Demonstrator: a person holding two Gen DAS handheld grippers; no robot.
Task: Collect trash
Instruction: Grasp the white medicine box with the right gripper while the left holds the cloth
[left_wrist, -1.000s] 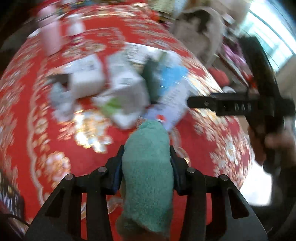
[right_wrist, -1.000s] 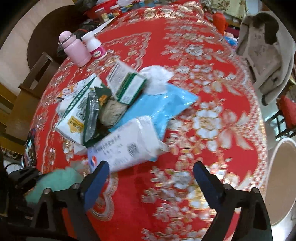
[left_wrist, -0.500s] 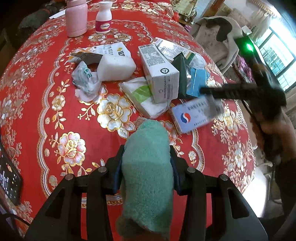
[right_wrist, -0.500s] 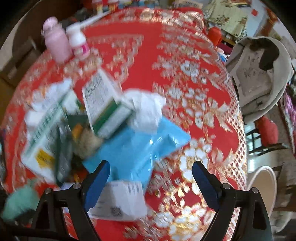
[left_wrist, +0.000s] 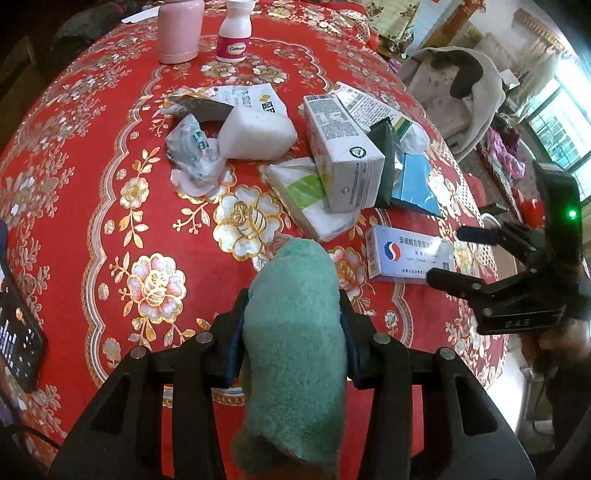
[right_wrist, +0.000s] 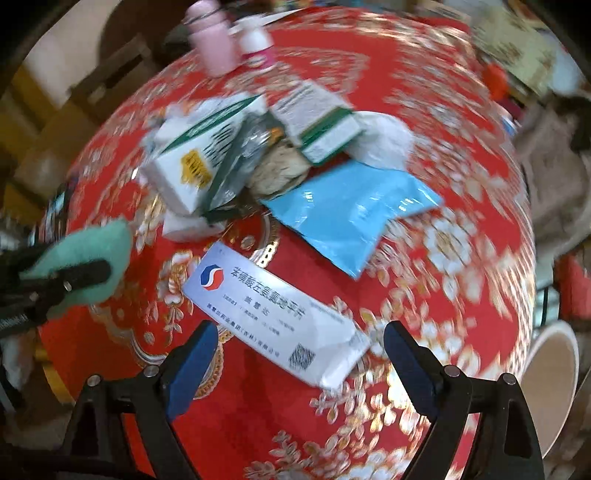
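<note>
Left tool (left_wrist: 293, 332): jaws narrowed and clamped on a fuzzy mint-green cloth (left_wrist: 295, 332), which fills the lower middle of the left wrist view and shows again at the left edge of the right wrist view.
Right tool (right_wrist: 297, 354): jaws wide apart with nothing between the pads, seen at the bottom of its own view; in the left wrist view it enters from the right edge, pointing at the box.
Nearest trash: flat white-and-blue cardboard medicine box with a red-and-blue round logo (right_wrist: 275, 314), lying flat on the red surface with gold flower print (left_wrist: 110, 192), just above the gap between the open jaws and apart from the pile.
Pile: white milk-type carton (left_wrist: 341, 158), shiny light-blue plastic pouch (right_wrist: 351, 214), dark green foil wrapper (left_wrist: 384, 162), crumpled white paper wads and wrappers, clustered upper centre in both views.
Not trash, likely: pink bottle (left_wrist: 179, 29) and white pill bottle (left_wrist: 234, 31) standing at the top.
Handling: box looks light, thin, easily crushed; card is smooth, so it may slide on the cloth.
Where to grip: across the short width, near the end closest to the jaws, with gentle closing.
Blur: right wrist view is smeared; small print unreadable.
</note>
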